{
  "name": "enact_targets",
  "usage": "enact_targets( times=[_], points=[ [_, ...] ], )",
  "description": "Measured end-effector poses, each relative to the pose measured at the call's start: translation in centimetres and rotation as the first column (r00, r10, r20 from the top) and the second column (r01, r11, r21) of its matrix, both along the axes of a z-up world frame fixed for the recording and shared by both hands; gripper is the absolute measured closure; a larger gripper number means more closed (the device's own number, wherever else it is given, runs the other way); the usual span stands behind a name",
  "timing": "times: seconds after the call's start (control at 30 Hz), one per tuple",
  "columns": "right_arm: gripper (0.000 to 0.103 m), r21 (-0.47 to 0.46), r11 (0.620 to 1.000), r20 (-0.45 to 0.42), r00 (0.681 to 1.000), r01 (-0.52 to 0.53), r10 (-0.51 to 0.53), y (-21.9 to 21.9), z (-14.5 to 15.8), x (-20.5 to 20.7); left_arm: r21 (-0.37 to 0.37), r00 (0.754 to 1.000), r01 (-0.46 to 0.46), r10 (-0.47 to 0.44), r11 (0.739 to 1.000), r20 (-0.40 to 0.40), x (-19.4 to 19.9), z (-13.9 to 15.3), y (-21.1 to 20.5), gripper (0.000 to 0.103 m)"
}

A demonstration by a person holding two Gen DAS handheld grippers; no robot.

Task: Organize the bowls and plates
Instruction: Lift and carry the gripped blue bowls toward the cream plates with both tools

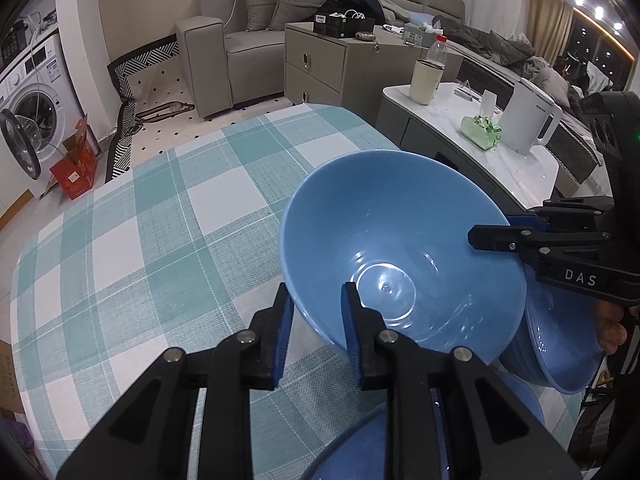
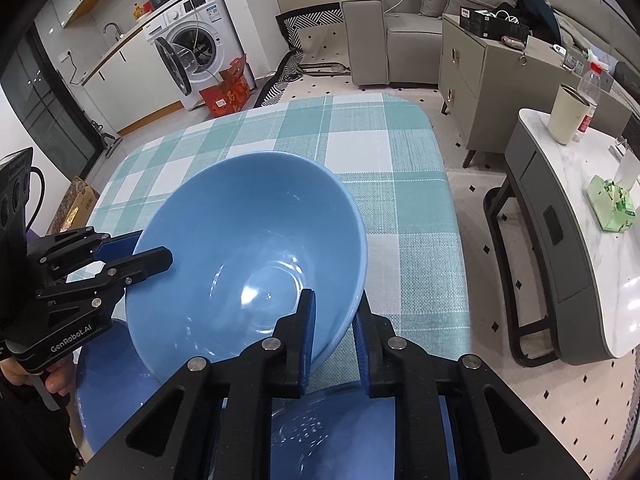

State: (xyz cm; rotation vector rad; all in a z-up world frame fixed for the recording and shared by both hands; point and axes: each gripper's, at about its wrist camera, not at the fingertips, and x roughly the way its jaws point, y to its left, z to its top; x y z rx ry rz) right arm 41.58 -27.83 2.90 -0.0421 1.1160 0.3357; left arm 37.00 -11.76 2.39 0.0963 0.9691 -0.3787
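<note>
The left gripper (image 1: pixel 316 320) is clamping the near rim of a large blue bowl (image 1: pixel 404 240), one blue pad outside the wall and one inside, jaws drawn in tight on the thin ceramic. The right gripper (image 2: pixel 336 328) is pinching the same bowl (image 2: pixel 256 248) at the opposite rim in the same way, one finger inside and one outside. The bowl is hanging tilted between the two pairs of fingers, its opening facing the cameras, above a teal-and-white checked tablecloth (image 1: pixel 168 248).

Just beneath the fingers, blue plates (image 2: pixel 112 392) are lying at the near table edge, partly hidden by the gripper bodies. In the left wrist view a second blue bowl (image 1: pixel 560 352) is sitting just behind the held bowl's right side, under the right gripper (image 1: pixel 492 236); whether the two bowls are touching cannot be told. A person's fingers (image 1: pixel 612 328) are showing behind that gripper's handle.

Ahead of the fingers the cloth is running bare to the far table edge. Past it, to the right, a marble-topped side table (image 1: pixel 460 128) is carrying a cream tumbler (image 1: pixel 426 82), a plastic bottle (image 1: pixel 438 50), a green tissue pack (image 1: pixel 480 130) and a white kettle (image 1: pixel 528 118). Farther off a grey cabinet (image 1: pixel 320 64) and a grey sofa (image 1: pixel 240 36) are standing, with a washing machine (image 2: pixel 196 52) and a red box (image 2: pixel 228 92) to the far left.
</note>
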Motion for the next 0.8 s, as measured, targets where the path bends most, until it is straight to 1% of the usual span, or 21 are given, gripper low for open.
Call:
enact_targets(
  times=[0.47, 0.8],
  points=[
    [0.084, 0.0, 1.0, 0.053, 0.999, -0.006, 0.006, 0.4, 2.3, -1.0, -0.001, 0.999, -0.013, 0.013, 1.0, 0.048, -0.7, 1.7, 0.3, 0.08],
    [0.084, 0.004, 1.0, 0.091, 0.996, -0.012, 0.012, 0.7, 4.2, -2.3, -0.001, 0.995, -0.018, 0.018, 1.0, 0.097, -1.9, 3.5, 0.6, 0.08]
  ],
)
